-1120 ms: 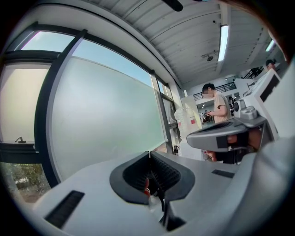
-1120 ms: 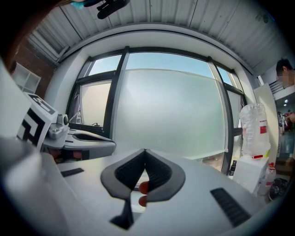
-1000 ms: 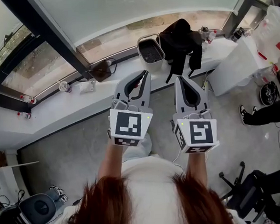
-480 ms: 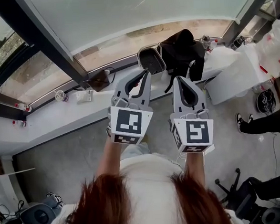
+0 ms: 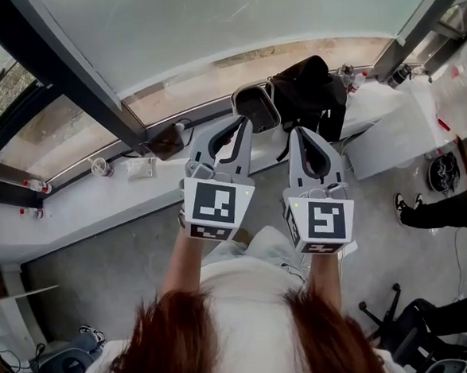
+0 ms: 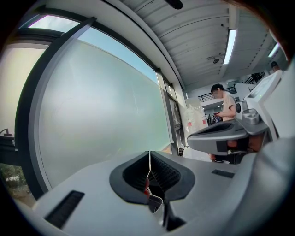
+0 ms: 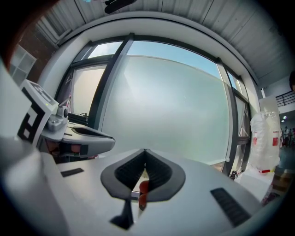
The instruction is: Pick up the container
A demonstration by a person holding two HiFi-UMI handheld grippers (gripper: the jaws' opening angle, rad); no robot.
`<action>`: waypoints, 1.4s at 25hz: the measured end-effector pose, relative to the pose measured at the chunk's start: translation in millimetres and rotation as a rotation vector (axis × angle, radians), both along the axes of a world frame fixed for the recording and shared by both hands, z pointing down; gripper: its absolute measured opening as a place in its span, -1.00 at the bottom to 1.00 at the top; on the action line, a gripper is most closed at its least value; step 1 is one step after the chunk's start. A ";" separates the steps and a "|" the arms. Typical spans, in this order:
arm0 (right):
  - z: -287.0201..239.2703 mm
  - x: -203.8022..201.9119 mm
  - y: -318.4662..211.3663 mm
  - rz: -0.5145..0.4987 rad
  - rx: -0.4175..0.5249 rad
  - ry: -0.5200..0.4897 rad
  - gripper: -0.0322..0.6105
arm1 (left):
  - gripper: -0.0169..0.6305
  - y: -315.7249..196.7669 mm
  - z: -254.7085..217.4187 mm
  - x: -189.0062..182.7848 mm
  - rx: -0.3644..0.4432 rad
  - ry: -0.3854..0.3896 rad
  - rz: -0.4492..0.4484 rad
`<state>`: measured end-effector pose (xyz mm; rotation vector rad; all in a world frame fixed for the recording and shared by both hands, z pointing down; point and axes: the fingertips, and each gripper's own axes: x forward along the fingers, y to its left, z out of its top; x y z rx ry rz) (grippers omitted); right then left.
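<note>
Two grippers are held up side by side, each topped by one marker cube, two cubes counted. The left gripper [image 5: 243, 124] is seen fully closed in its own view, pads meeting in a thin line with nothing between them. The right gripper [image 5: 304, 131] is likewise pressed shut and empty. Just beyond the left gripper's tips, and a little toward the right gripper, one grey container [image 5: 257, 108] is spotted on the white ledge [image 5: 75, 209]. It is not touched by either gripper. Its near left corner is covered by the left gripper's tip, and its dark inside cannot be read. One black garment [image 5: 310, 89] is heaped against the container's far side, ahead of the right gripper. Further left of the left gripper, a few small cups or bottles [image 5: 98, 166] are scattered on the ledge, too small to identify. One person [image 6: 224, 103] is caught in the left gripper view, partly hidden behind the right gripper.
</note>
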<state>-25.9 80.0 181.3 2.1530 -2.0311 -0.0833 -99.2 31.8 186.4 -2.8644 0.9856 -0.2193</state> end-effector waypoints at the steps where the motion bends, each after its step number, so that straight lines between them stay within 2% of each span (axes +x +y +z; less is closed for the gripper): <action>1: 0.8 1.0 -2.7 0.002 0.001 -0.002 -0.82 | -0.89 -2.6 1.3 0.7 -0.002 -0.001 0.001; 13: 15.1 33.3 -56.1 0.004 -0.013 0.018 -0.82 | -0.89 -50.6 18.8 28.8 -0.026 -0.012 -0.004; 27: 51.5 101.0 -164.9 -0.057 -0.108 0.084 -0.82 | -0.89 -148.0 46.1 87.1 -0.076 -0.027 -0.072; 32: 70.2 121.9 -193.1 -0.085 -0.146 0.099 -0.82 | -0.89 -175.7 56.7 105.0 -0.081 -0.017 -0.103; 35: 84.1 134.9 -207.7 -0.095 -0.179 0.123 -0.82 | -0.89 -188.9 68.0 114.6 -0.094 -0.036 -0.114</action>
